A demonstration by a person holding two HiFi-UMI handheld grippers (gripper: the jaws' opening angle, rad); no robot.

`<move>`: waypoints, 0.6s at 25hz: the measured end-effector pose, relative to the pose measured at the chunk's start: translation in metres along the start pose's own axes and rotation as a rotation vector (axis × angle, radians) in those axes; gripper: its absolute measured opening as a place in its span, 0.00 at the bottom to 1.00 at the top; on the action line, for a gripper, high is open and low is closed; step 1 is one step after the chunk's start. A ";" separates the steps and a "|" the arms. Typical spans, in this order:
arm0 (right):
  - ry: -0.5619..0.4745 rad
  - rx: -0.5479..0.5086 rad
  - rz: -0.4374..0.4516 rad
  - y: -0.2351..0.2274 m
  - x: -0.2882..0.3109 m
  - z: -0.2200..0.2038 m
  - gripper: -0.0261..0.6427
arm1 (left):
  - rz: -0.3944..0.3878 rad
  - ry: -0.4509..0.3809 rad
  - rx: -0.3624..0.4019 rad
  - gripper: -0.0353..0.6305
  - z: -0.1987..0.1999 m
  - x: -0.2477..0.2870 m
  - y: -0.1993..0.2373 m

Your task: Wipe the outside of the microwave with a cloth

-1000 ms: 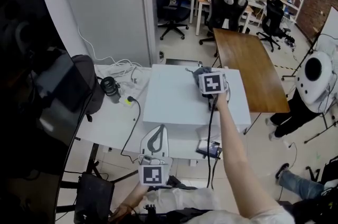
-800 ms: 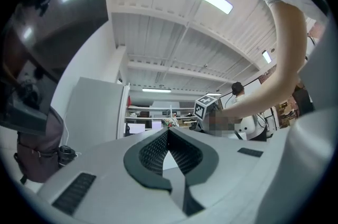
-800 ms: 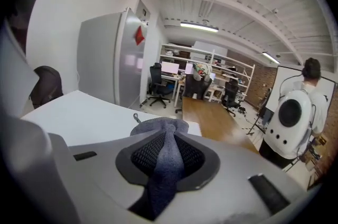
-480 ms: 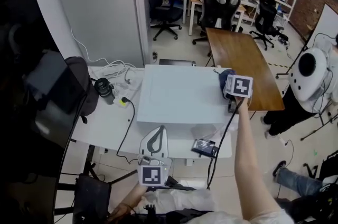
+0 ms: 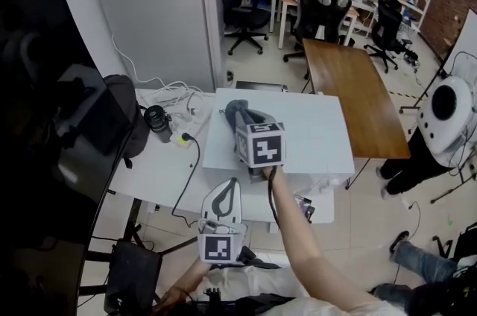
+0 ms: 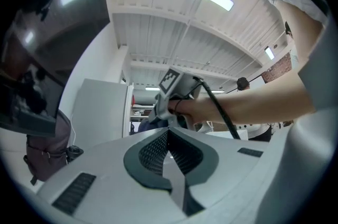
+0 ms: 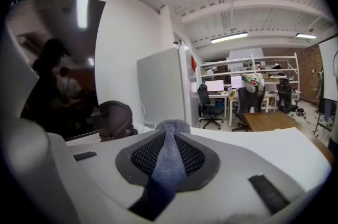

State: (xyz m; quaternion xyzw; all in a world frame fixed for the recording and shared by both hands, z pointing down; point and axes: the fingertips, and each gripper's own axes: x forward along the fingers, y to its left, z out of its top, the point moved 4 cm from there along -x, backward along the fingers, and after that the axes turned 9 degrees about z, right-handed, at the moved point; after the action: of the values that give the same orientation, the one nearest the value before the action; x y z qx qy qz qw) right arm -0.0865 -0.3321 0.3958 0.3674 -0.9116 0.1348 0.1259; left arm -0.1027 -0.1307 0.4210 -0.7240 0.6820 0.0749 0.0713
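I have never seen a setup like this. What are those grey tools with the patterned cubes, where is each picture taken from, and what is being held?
There is no robot here: a person holds a two-jaw tool in each hand. One picture comes from a camera on the person's head, looking down. The other two come from cameras riding on each tool, looking along its jaws. The right gripper pinches a grey-blue cloth over the top of the white microwave. The microwave stands on a white table, near a dark cup, a black bag and some cables. The left gripper hangs low near the person's body, jaws together and empty. The patterned cubes are parts of the tools.
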 end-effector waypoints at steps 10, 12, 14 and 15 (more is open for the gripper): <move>0.179 -0.121 -0.108 -0.009 0.015 -0.032 0.14 | 0.022 0.010 -0.008 0.06 0.002 -0.008 0.003; 0.184 -0.119 -0.161 -0.034 -0.004 -0.034 0.14 | 0.010 0.016 -0.018 0.06 0.002 -0.007 -0.001; 0.190 -0.113 -0.232 -0.066 -0.029 -0.036 0.14 | -0.009 0.011 -0.023 0.06 0.003 -0.005 -0.008; 0.193 -0.104 -0.273 -0.083 -0.043 -0.039 0.14 | -0.020 0.008 -0.026 0.06 0.003 -0.004 -0.011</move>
State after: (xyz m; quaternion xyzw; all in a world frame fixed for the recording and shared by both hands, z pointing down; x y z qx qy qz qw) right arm 0.0073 -0.3495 0.4303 0.4661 -0.8426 0.1037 0.2490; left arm -0.0917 -0.1254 0.4190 -0.7319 0.6740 0.0802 0.0599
